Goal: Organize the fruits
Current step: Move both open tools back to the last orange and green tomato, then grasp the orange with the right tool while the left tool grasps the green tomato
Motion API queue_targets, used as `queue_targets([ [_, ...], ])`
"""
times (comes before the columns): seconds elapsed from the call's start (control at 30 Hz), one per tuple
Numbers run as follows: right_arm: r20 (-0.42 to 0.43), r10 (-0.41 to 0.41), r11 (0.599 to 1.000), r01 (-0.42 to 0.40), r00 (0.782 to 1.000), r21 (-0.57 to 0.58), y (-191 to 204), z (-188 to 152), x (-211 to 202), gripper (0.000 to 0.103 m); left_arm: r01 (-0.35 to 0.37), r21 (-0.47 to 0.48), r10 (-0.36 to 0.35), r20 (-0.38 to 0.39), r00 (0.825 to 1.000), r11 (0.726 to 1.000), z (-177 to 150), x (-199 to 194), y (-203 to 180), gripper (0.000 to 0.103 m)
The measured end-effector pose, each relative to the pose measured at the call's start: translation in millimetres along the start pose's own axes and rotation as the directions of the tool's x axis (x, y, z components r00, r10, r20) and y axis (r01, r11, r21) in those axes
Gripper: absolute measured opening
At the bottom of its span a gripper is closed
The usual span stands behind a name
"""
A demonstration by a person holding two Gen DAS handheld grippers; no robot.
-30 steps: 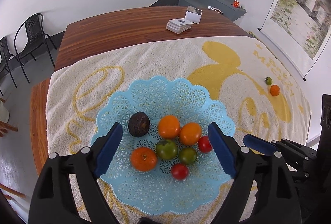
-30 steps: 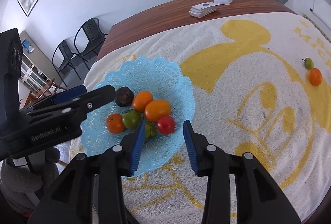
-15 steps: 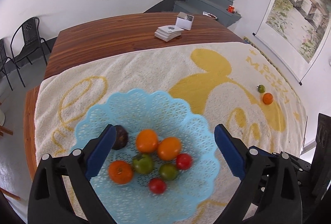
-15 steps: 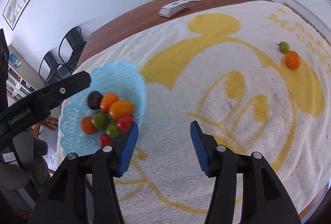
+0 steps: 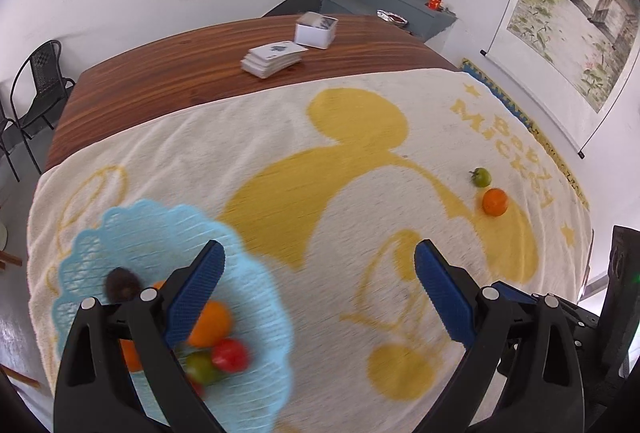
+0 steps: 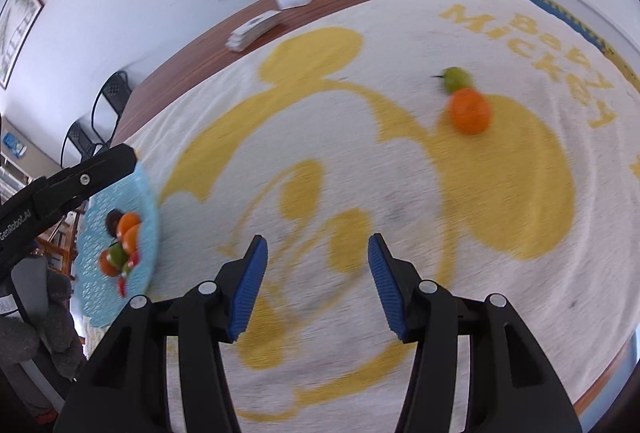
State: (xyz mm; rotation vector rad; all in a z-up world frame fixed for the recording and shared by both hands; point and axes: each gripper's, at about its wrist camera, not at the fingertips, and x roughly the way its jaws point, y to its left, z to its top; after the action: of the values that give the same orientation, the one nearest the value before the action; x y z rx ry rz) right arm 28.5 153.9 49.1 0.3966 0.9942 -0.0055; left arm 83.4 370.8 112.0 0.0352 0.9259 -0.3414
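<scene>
An orange fruit point(image 6: 469, 110) and a small green fruit point(image 6: 456, 79) are lying loose on the yellow part of the towel point(image 6: 400, 193), touching or nearly touching each other, the green one just behind the orange one as the right wrist camera sees them. In the left wrist view the same pair is sitting toward the right edge of the towel, the green fruit point(image 5: 481, 177) just above the orange fruit point(image 5: 495, 202), below the woven yellow lettering.

Well apart from them, a light blue lattice basket point(image 5: 256, 313) is resting on the towel's left side. It is holding a dark round fruit point(image 5: 120, 283), orange fruits point(image 5: 212, 319), a red fruit point(image 5: 229, 355) and a green fruit point(image 5: 200, 367), all blurred. In the right wrist view the basket point(image 6: 96, 297) is showing at the far left edge.

The right gripper point(image 6: 318, 287) is hovering over the towel's middle with its blue-padded jaws spread wide and nothing between them. The left gripper point(image 5: 320, 297) is likewise gaping wide and gripping nothing; its left finger is overlapping the basket in view, and its right finger is over bare towel.

The towel is covering most of a wooden table point(image 5: 180, 73). On the bare wood beyond are sitting a stack of cards point(image 5: 274, 59) and a small white box point(image 5: 316, 31). Black chairs point(image 5: 36, 85) are standing against the white wall.
</scene>
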Motion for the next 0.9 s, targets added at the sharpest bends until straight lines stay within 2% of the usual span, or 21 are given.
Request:
queue_targets([
  [0.27, -0.002, -0.028, 0.998, 0.028, 1.0, 0.053, -72.6, 28.3, 5.3, 0.054, 0.011, 0.012, -0.011, -0.025, 1.0, 1.0, 14.8, 35.3, -56.7, 0.097],
  [0.47, -0.008, -0.03, 0.998, 0.03, 1.0, 0.059, -109.0, 51.1, 13.8, 0.054, 0.007, -0.007, -0.007, -0.044, 0.999, 1.0, 18.4, 58.6, -83.0, 0.097],
  [0.9, -0.027, 0.023, 0.999, -0.023, 0.999, -0.022, -117.2, 90.8, 42.6, 0.054, -0.056, -0.049, 0.052, -0.074, 0.996, 0.997, 28.2, 81.2, -89.0, 0.097],
])
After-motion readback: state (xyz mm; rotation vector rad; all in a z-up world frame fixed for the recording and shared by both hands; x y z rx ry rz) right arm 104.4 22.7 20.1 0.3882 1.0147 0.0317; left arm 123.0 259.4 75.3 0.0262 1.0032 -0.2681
